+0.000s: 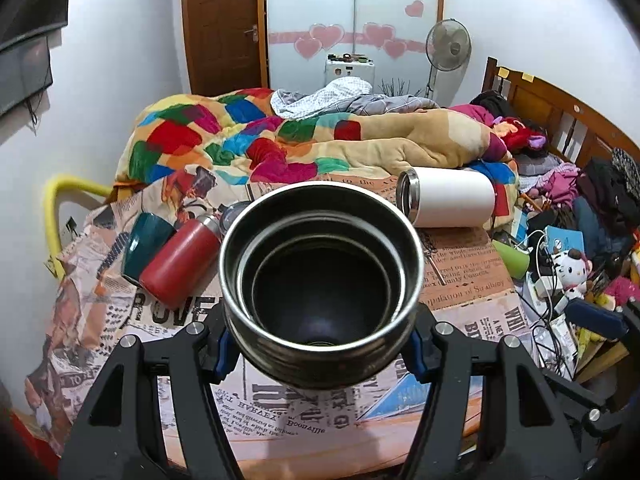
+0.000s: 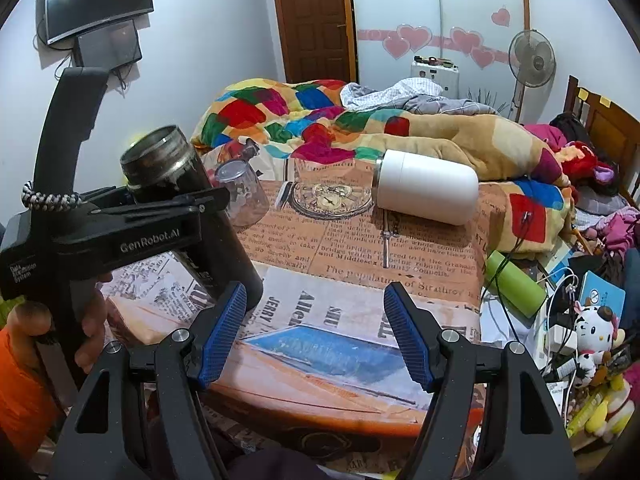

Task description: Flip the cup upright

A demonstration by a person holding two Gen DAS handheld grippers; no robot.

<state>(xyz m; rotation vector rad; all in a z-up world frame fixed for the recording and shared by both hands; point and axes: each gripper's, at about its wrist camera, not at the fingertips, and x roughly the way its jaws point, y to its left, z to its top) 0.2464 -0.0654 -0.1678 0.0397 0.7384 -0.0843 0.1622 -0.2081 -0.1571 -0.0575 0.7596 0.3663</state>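
The left hand-held gripper (image 1: 320,344) is clamped on a dark steel cup (image 1: 320,280), its blue pads pressed to the cup's sides just under the threaded rim. In the left wrist view the open mouth faces the camera; in the right wrist view the cup (image 2: 180,200) stands tilted, mouth up and leaning left, its base low over the table (image 2: 360,248), though I cannot tell whether it touches the newspaper-print cover. The right hand-held gripper (image 2: 316,336) hangs with its jaws spread wide and nothing between them, near the table's front edge. A white cup (image 2: 426,188) lies on its side at the far edge, and a clear cup (image 2: 242,192) stands mouth down behind the held cup. A red bottle (image 1: 178,260) and a teal cup (image 1: 140,248) lie at the left.
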